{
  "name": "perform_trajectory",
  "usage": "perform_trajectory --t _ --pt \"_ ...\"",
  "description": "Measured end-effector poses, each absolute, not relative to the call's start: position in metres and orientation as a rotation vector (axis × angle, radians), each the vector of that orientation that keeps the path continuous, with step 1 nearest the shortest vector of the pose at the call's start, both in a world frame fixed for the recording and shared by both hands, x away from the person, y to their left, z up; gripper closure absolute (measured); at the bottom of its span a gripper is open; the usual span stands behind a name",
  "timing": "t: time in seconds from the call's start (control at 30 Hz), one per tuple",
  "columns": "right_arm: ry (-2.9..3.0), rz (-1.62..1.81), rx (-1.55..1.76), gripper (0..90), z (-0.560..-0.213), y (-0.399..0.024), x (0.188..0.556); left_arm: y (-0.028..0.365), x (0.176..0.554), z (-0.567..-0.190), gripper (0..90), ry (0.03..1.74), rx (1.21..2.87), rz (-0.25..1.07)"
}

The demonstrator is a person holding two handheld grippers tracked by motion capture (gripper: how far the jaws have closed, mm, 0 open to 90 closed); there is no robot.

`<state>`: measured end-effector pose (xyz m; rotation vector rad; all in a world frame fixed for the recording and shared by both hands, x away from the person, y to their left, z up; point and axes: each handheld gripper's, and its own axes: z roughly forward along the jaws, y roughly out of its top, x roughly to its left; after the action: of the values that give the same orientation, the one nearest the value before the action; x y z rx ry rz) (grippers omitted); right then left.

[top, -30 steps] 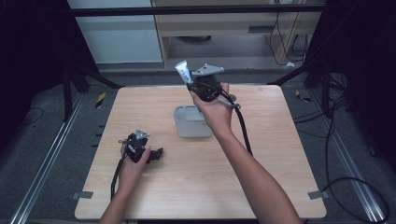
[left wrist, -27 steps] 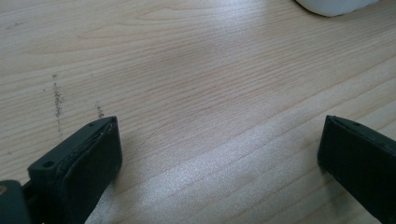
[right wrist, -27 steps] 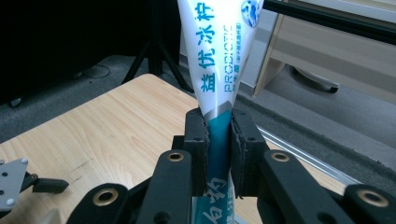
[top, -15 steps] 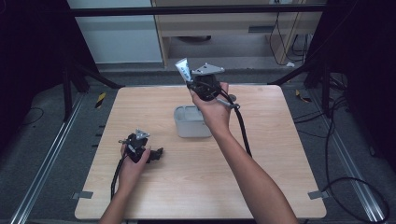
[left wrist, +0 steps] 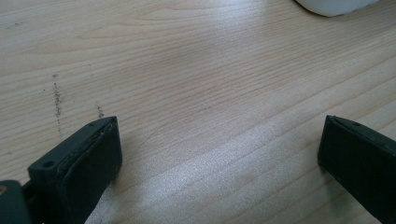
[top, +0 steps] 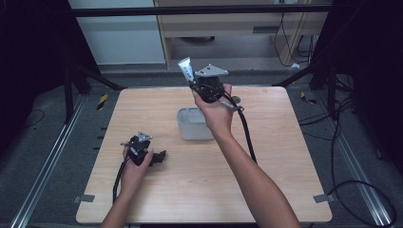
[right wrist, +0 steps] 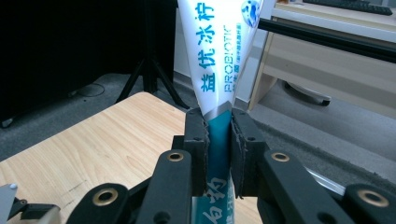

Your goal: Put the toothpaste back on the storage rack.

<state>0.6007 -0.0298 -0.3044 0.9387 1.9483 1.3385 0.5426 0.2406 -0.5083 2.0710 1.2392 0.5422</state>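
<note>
no visible change across frames, right gripper [top: 193, 81], toothpaste tube [top: 186, 69], left gripper [top: 159, 156], all positions identical

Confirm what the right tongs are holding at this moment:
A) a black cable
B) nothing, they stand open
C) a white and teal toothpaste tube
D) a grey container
C: in the right gripper view the right tongs are clamped on the white and teal toothpaste tube, which in the high view is raised above the grey container on the table.
</note>
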Motion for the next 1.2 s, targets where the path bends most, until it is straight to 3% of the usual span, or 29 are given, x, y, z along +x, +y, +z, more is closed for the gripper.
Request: perform_trajectory --t 0.53,1.2 --pt "1.930 1.370 0.937 78.7 -0.310 -0.025 0.603 0.241 0.543 -0.508 0.0 1.240 2.070 0.542" --pt "1.910 1.391 0.980 78.6 -0.342 -0.025 0.613 0.241 0.543 -0.508 0.0 1.241 2.070 0.541"
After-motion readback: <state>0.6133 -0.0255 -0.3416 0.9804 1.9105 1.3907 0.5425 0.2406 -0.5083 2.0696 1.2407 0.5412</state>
